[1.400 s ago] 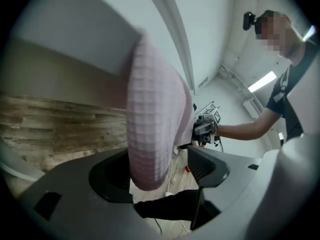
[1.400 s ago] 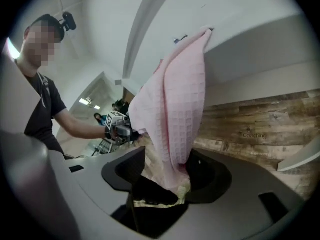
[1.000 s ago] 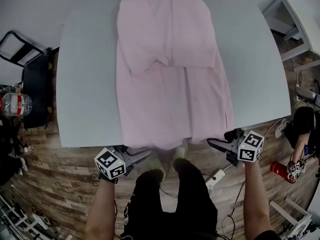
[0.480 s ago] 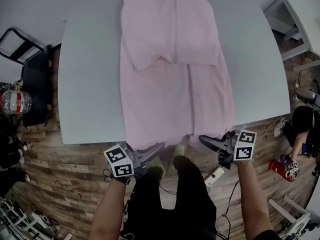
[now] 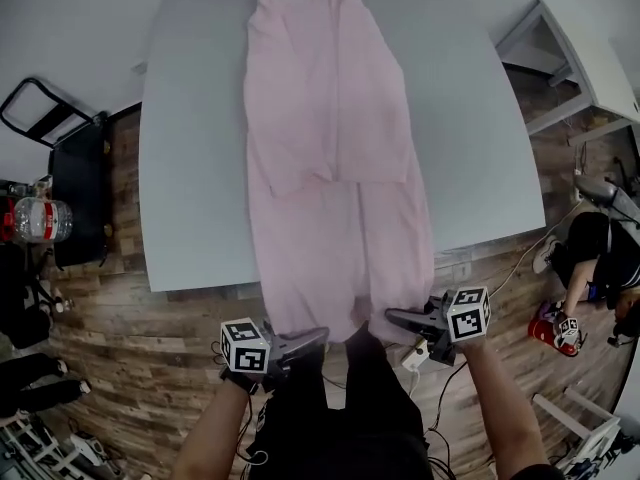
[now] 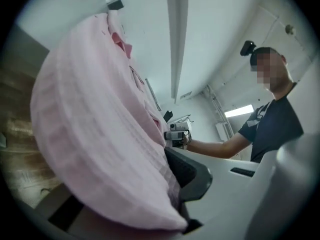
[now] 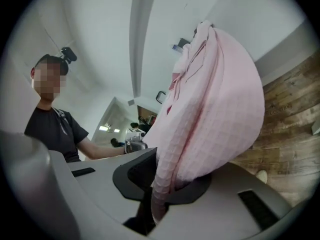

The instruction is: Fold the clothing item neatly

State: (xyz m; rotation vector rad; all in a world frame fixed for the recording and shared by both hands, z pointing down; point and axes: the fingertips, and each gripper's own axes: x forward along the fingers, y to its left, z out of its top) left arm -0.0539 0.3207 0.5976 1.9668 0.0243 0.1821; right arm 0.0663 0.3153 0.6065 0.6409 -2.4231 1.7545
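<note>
A pink garment (image 5: 325, 138) lies lengthwise on the grey table (image 5: 190, 168), with its near hem pulled off the front edge. My left gripper (image 5: 318, 338) is shut on the hem's left corner below the edge. My right gripper (image 5: 393, 318) is shut on the right corner, its jaws having just closed there. In the left gripper view the pink cloth (image 6: 95, 129) bulges out of the left gripper (image 6: 176, 199) with its edge pinched. In the right gripper view the folded cloth (image 7: 215, 114) runs down into the right gripper (image 7: 162, 189).
A black folding cart (image 5: 75, 183) and a water bottle (image 5: 30, 218) stand left of the table. A white table (image 5: 590, 58) and a seated person (image 5: 590, 253) are at the right. A power strip (image 5: 415, 355) lies on the wooden floor by my legs.
Both grippers went from open at the hem to shut on its corners. They drew in toward my body and closer together, and the hem now hangs further off the table edge.
</note>
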